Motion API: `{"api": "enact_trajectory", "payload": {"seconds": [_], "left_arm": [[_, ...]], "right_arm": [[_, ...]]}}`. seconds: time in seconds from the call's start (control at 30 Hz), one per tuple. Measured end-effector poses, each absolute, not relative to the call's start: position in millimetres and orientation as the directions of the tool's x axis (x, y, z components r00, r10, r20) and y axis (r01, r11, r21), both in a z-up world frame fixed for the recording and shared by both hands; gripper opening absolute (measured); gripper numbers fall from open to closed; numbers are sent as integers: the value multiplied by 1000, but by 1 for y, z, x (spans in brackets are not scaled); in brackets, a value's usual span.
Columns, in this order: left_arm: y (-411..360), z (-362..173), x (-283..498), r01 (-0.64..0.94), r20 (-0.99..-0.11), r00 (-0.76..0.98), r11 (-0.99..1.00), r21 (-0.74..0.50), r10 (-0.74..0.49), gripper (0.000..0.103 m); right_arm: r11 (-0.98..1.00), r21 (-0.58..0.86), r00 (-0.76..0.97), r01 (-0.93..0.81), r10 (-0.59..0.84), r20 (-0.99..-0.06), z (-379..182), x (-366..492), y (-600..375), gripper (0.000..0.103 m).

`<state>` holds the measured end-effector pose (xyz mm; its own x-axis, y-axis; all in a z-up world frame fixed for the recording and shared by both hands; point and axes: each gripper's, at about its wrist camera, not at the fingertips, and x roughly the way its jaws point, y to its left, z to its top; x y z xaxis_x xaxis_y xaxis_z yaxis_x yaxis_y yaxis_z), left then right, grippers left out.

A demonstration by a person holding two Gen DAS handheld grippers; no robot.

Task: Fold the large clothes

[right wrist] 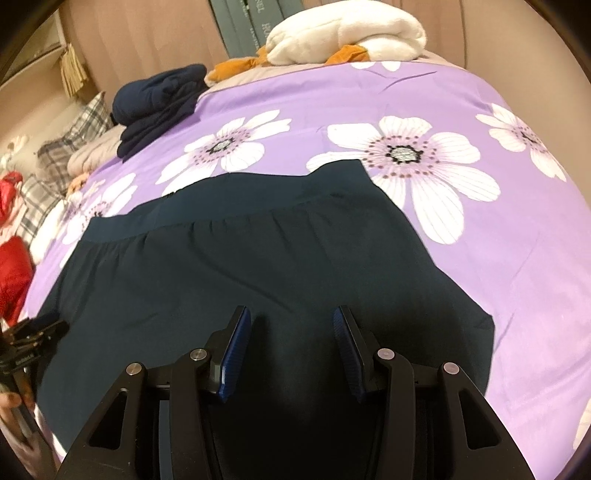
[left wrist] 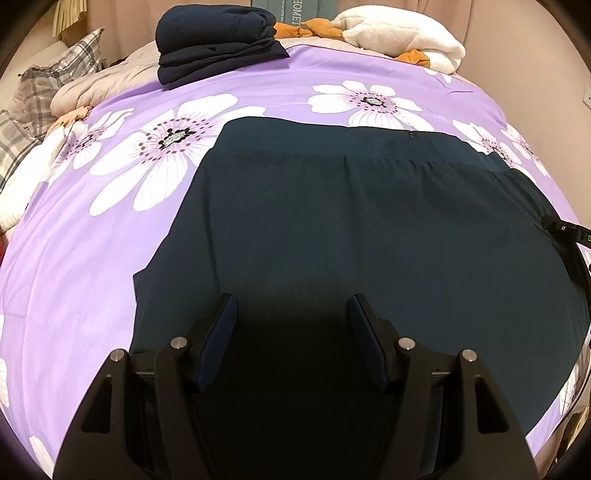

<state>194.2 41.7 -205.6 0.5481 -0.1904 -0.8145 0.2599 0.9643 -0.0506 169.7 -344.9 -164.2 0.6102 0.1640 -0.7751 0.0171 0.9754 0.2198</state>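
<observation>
A large dark teal garment (left wrist: 362, 229) (right wrist: 236, 273) lies spread flat on the purple flowered bedsheet (left wrist: 92, 258) (right wrist: 517, 280), its waistband toward the far side. My left gripper (left wrist: 291, 301) hovers over the garment's near part, jaws apart and nothing between them. My right gripper (right wrist: 291, 312) hangs over the same cloth further right, also open and holding nothing. Each gripper shows at the edge of the other's view: the right gripper (left wrist: 565, 229) by the garment's right side, the left gripper (right wrist: 33, 332) by its left side.
A folded navy stack (left wrist: 218, 40) (right wrist: 159, 107) sits at the far edge of the bed. Beside it lie a white plush blanket (left wrist: 399, 33) (right wrist: 347, 33) and orange cloth (left wrist: 295, 29). Plaid pillows (left wrist: 55, 70) and a red item (right wrist: 13, 273) are at the left.
</observation>
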Motion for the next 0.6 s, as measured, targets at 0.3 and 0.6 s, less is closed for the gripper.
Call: {"api": "enact_trajectory", "payload": {"seconds": [0.3,0.6], "left_arm": [[50,-204,183,244,-808,562,969,-43,-178,64],[60,-203,171,228,-803,571,973,-43,-169,64]], "right_arm": [[955,292,654,53,188,-733,-164,153,-365,50],[954,283,662,95,151,-734,-166,137,-376,51]]}}
